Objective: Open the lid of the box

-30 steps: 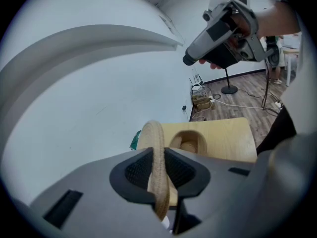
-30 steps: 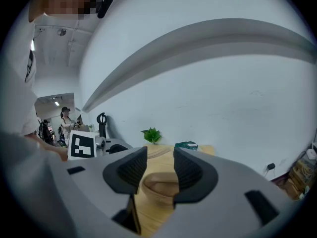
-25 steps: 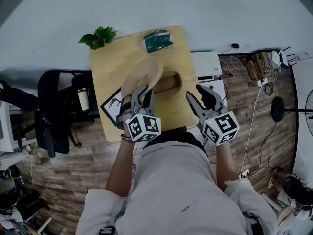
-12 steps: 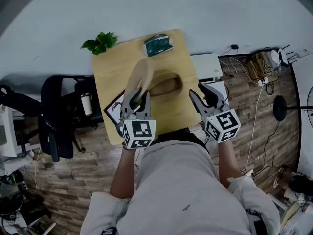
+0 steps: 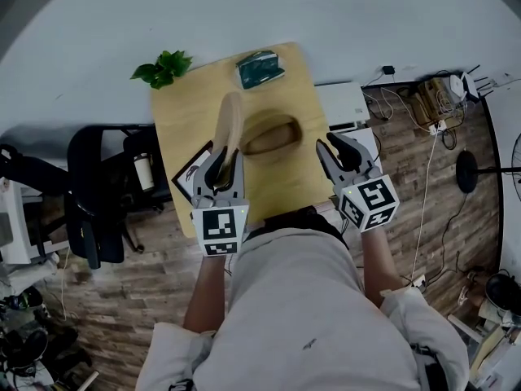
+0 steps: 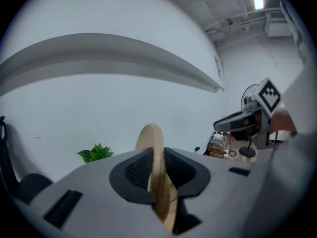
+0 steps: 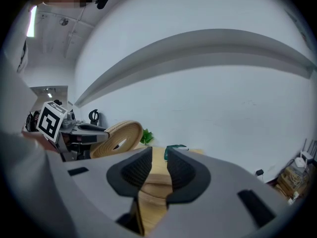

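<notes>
Lid (image 5: 230,116): oval, pale wood, tipped on edge, clamped by left gripper (image 5: 228,160). Box (image 5: 271,134), oval, uncovered mid-worktop (image 5: 183,112), contents unclear. Right gripper (image 5: 335,147) apart, just narrowing, gripping nothing.

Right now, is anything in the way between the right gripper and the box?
Nothing visible. Only bare table lies between the right gripper and the open box. Its fingers have just been closing, with nothing pressed between them. The lid is up in the left gripper, on the box's other side.
</notes>
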### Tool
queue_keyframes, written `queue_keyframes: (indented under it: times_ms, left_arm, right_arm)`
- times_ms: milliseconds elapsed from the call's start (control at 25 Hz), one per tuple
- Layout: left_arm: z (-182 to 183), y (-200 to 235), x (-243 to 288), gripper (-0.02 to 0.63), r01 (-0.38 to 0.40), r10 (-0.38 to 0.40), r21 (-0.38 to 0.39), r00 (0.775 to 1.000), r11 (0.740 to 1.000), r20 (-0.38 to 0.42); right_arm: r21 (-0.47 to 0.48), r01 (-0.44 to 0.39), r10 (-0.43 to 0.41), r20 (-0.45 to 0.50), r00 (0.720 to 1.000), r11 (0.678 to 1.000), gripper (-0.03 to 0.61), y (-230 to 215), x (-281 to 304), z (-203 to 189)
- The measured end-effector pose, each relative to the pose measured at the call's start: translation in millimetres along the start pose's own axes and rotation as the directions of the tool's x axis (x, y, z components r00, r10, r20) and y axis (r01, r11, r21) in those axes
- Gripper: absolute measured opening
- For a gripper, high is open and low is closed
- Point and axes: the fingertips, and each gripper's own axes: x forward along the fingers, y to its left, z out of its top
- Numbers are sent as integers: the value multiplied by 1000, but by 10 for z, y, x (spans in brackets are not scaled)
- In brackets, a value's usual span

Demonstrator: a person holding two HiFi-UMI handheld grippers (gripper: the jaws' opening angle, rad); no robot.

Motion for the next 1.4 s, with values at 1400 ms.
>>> queue_keyframes:
  times_ms: [1400]
  left_arm:
    - [-295, 31, -124, 72, -35, 35, -275, 999, 961, -4]
  right_arm:
    - [-10, 6, -7, -40, 999, 1000, 0, -22, -135, -213]
